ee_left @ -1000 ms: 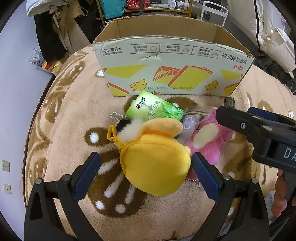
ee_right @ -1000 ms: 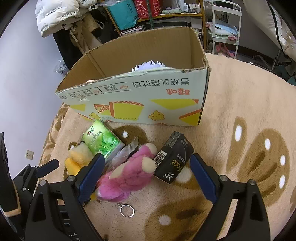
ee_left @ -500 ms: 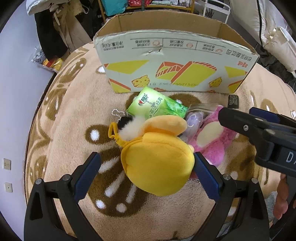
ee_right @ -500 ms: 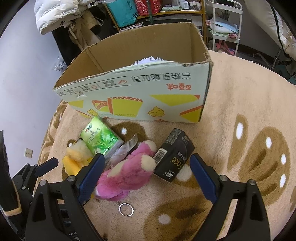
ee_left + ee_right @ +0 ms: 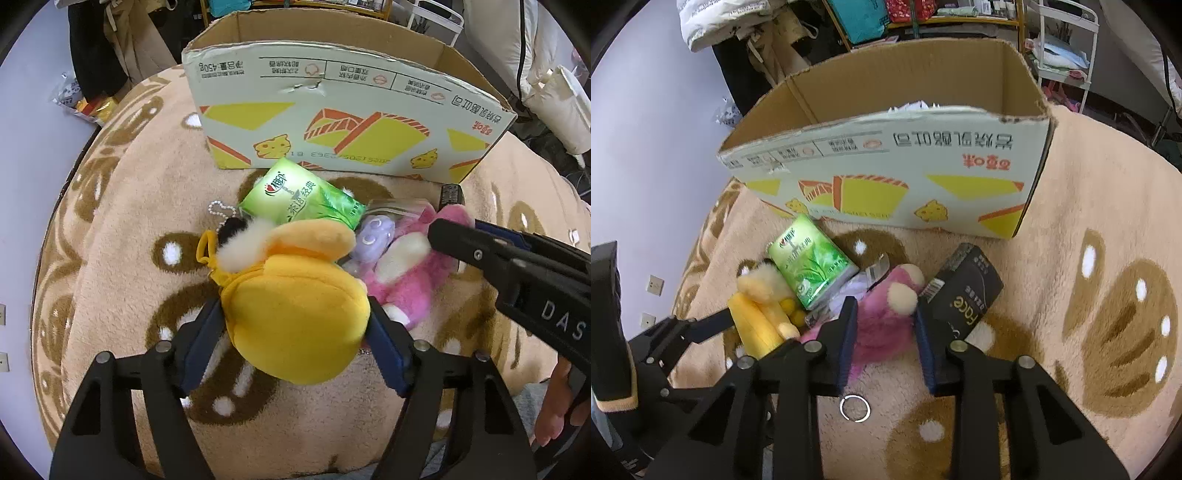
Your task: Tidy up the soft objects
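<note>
A yellow plush toy (image 5: 295,314) lies on the beige rug, and my left gripper (image 5: 295,343) is shut on its round body. It also shows in the right wrist view (image 5: 757,317). A pink plush toy (image 5: 882,328) with a key ring (image 5: 854,407) lies beside it, and my right gripper (image 5: 886,339) is shut on it. The pink plush shows in the left wrist view (image 5: 406,280) too. An open cardboard box (image 5: 343,122), also seen in the right wrist view (image 5: 905,177), stands behind the toys.
A green tissue pack (image 5: 295,199) and a clear bag with a purple toy (image 5: 373,236) lie between the plushes and the box. A black carton (image 5: 964,295) lies right of the pink plush. Shelves, clothes and a rack stand behind the box.
Both grippers have closed from wide open: the left onto the yellow plush, the right onto the pink plush. Both moved slightly closer to the toys.
</note>
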The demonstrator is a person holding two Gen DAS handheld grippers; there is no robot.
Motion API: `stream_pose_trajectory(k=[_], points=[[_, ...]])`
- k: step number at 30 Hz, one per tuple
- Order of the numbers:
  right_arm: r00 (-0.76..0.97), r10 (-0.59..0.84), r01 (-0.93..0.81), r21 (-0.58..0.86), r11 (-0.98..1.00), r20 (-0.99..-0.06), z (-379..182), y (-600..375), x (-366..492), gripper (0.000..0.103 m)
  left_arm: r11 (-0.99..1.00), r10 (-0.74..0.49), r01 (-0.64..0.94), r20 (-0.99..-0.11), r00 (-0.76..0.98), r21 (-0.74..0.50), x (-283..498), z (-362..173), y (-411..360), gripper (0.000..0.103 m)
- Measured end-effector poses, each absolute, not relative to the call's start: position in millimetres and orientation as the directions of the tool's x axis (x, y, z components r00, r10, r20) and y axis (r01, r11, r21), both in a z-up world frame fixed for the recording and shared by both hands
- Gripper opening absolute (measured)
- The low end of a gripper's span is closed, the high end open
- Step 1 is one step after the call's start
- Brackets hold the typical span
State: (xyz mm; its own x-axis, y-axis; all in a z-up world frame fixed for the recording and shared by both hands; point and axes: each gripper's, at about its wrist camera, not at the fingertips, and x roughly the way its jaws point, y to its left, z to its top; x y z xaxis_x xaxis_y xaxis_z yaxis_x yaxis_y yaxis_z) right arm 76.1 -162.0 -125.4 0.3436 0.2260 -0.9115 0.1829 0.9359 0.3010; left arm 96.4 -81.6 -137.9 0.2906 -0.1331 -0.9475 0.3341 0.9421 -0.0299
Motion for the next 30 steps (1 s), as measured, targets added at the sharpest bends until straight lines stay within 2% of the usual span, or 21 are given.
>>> stream_pose_trajectory(k=[9,13,19,22,30], points=[[0.417,0.199,0.128,0.275,0.953,-0.887,-103,-152,74,0.020,0.950,-0.105,0.313,-0.939,0.329,0.004,85,-127,-80,0.064],[0.467,0.177,0.108,0.254,0.961,-0.867,-86,-151,70,0.019,0.956,-0.110,0.295,-0.937,0.331,-0.008,88,-123,-73,0.060],[0.551,0.109,0.085,0.186,0.979,-0.827,-61,-147,64,0.019,0.963,-0.082,0.269,-0.917,0.390,0.028,82,-110,-68,0.059],[0.578,0.090,0.083,0.168,0.982,-0.811,-51,-148,63,0.019,0.968,-0.075,0.248,-0.894,0.441,0.041,80,-99,-65,0.059],[0.673,0.028,0.104,0.132,0.986,-0.739,-13,-157,54,0.019,0.983,-0.048,0.165,-0.758,0.651,0.080,72,-57,-48,0.059]])
